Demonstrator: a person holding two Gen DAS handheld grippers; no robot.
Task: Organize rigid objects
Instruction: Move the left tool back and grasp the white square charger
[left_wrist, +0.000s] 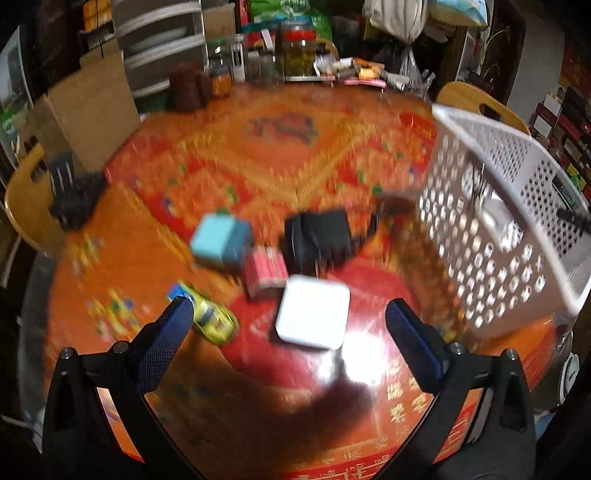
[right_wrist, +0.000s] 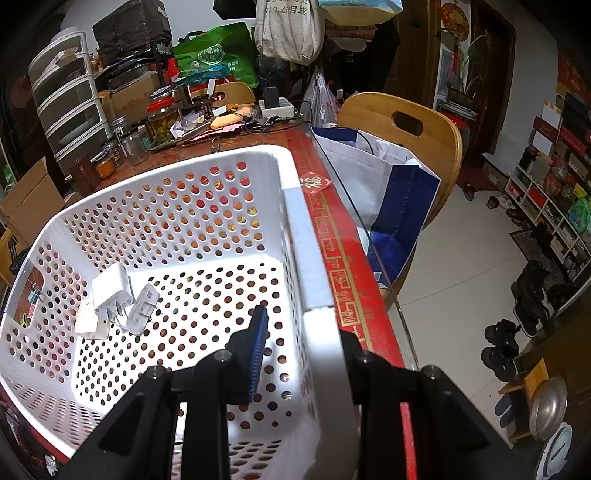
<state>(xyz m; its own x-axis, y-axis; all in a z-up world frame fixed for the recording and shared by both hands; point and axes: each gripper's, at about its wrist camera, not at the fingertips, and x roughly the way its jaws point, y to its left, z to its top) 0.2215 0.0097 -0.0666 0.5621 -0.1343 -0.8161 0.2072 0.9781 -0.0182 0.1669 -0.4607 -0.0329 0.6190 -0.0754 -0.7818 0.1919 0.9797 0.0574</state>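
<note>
In the blurred left wrist view my left gripper (left_wrist: 288, 317) is open and empty above the red table, its fingertips (left_wrist: 181, 310) either side of a white square box (left_wrist: 313, 312). Beyond lie a yellow toy car (left_wrist: 212, 317), a red box (left_wrist: 266, 271), a light blue box (left_wrist: 221, 238) and a black pouch (left_wrist: 317, 236). A white perforated basket (left_wrist: 509, 206) stands at the right. In the right wrist view my right gripper (right_wrist: 303, 325) is shut on the basket's near right wall (right_wrist: 317, 332). Inside lie a white charger plug (right_wrist: 112, 291) and small white items (right_wrist: 142, 310).
Jars, bottles and clutter (right_wrist: 162, 122) line the table's far edge. A wooden chair (right_wrist: 406, 125) with a blue and white bag (right_wrist: 391, 184) stands right of the table. A cardboard box (left_wrist: 88, 110) and another chair (left_wrist: 26, 199) are at the left.
</note>
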